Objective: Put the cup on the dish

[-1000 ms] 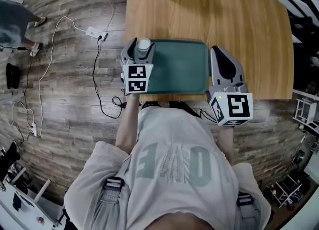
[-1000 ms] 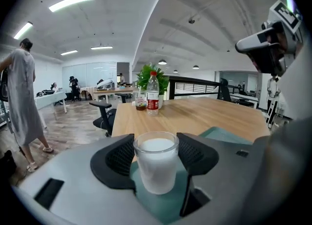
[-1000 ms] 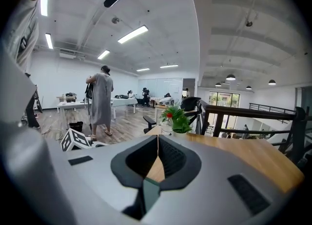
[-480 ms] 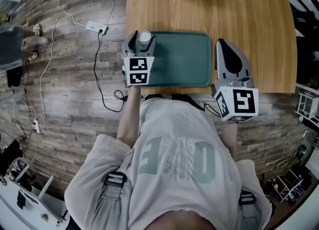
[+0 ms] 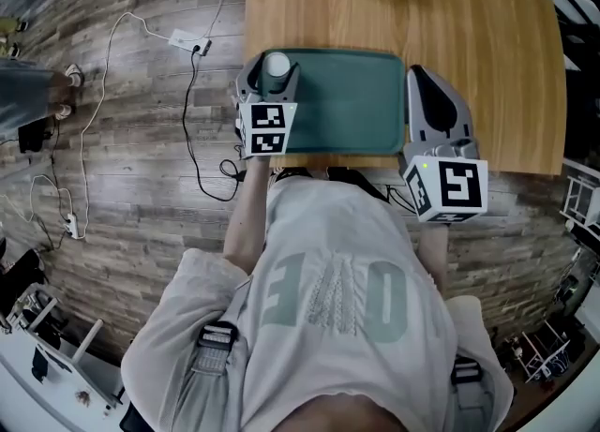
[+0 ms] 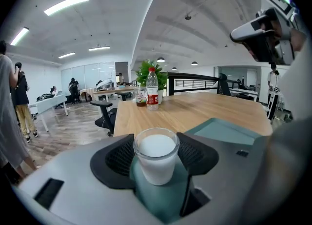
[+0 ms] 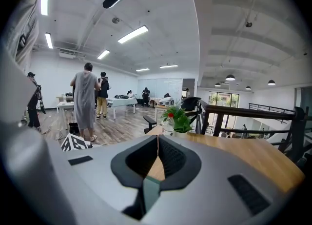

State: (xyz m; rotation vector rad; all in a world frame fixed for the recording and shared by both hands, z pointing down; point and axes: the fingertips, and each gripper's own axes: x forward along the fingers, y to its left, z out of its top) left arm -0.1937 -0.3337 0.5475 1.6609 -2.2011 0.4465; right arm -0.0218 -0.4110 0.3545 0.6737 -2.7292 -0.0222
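Observation:
A clear cup (image 5: 276, 66) with white contents sits between the jaws of my left gripper (image 5: 275, 63), which is shut on it. The cup is over the left end of the green dish (image 5: 352, 107), a flat tray near the front edge of the wooden table (image 5: 469, 27). In the left gripper view the cup (image 6: 156, 158) stands upright with green tray surface (image 6: 222, 130) beneath and beside it; I cannot tell whether it touches. My right gripper (image 5: 427, 93) lies along the tray's right edge, shut and empty; its tips (image 7: 157, 138) meet with tray green (image 7: 150, 192) below.
A red-capped bottle (image 6: 152, 90) and a potted plant (image 7: 176, 117) stand at the table's far end. Cables and a power strip (image 5: 187, 43) lie on the wooden floor to the left. People stand further off in the room (image 7: 87, 102).
The head view has shifted a little. The left gripper still holds the cup at the tray's left end, and the right gripper stays by the tray's right edge.

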